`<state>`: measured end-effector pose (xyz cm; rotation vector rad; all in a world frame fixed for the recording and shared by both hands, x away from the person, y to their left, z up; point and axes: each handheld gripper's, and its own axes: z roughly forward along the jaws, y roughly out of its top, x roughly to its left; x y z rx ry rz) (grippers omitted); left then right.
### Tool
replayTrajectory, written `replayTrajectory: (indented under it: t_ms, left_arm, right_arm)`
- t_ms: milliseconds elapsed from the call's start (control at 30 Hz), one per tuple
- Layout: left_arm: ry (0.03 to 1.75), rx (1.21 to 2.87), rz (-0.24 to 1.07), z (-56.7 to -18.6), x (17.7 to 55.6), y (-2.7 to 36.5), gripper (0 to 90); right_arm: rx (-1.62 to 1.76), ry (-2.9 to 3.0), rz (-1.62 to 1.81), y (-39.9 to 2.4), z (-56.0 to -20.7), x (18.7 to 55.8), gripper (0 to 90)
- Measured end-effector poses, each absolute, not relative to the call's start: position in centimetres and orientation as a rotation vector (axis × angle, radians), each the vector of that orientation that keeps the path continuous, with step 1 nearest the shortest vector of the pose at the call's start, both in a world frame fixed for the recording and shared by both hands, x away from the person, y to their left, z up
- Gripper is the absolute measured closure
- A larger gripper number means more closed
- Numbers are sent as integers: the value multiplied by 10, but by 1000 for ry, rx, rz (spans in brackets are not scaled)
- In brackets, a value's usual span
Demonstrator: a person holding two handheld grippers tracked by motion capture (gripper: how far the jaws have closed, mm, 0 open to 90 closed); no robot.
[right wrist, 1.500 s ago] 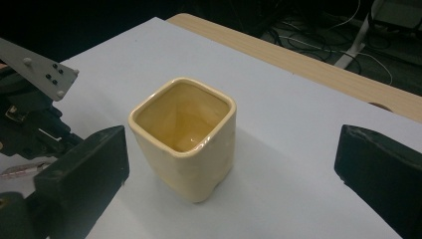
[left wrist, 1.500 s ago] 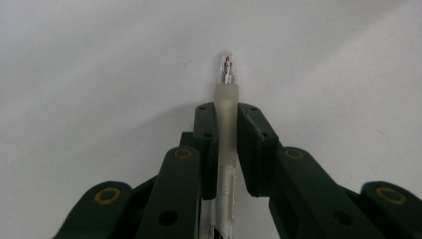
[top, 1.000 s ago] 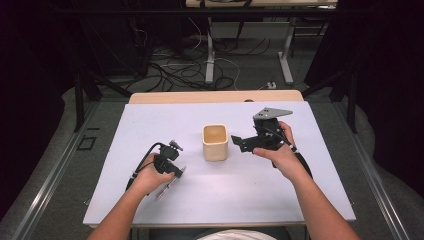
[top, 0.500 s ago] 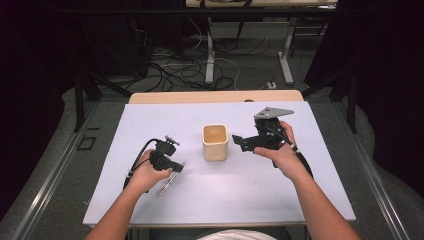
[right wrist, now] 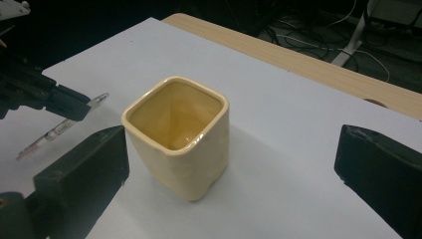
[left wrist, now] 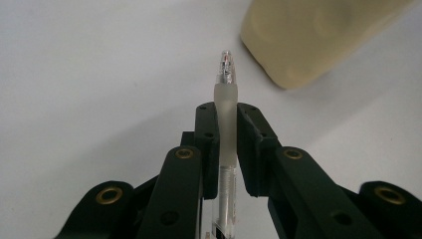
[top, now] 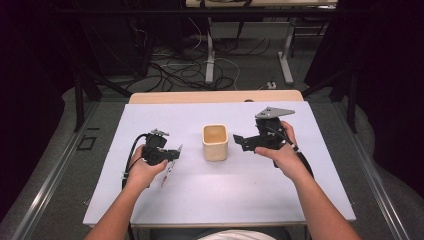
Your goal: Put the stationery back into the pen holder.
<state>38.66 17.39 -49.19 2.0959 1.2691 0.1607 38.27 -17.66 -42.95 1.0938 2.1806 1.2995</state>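
Clear pen [left wrist: 227, 129] clamped, cream cup [top: 215, 142] upright

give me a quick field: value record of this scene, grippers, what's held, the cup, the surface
left gripper: shut on a clear pen, tip pointing past the jaws toward the cup
right gripper: open, jaws wide on either side of the cup, not touching it
cup: cream, square-mouthed, upright, looks empty, mid-table
surface: white sheet over a wooden table
pen vs cup: apart, pen not yet inside
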Motion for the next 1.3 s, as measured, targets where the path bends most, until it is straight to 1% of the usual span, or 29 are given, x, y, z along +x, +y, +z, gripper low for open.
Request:
replayTrajectory:
  t_ms: [300,567,800,1300]
  left_arm:
    - [1288,1925,235,-484,387,186,802]
    - [1284,1845,298,-476,385,192,803]
    - [1288,1735,356,-471,382,198,803]
    - [1229,1671,435,-456,381,204,803]
  right_arm:
    - [1095,2176,1308,-178,-429,383,5]
    - [1122,2173,1310,-184,-430,385,5]
    - [1125,2161,1306,-186,-430,385,5]
    - [1117,2174,1268,-182,-434,383,0]
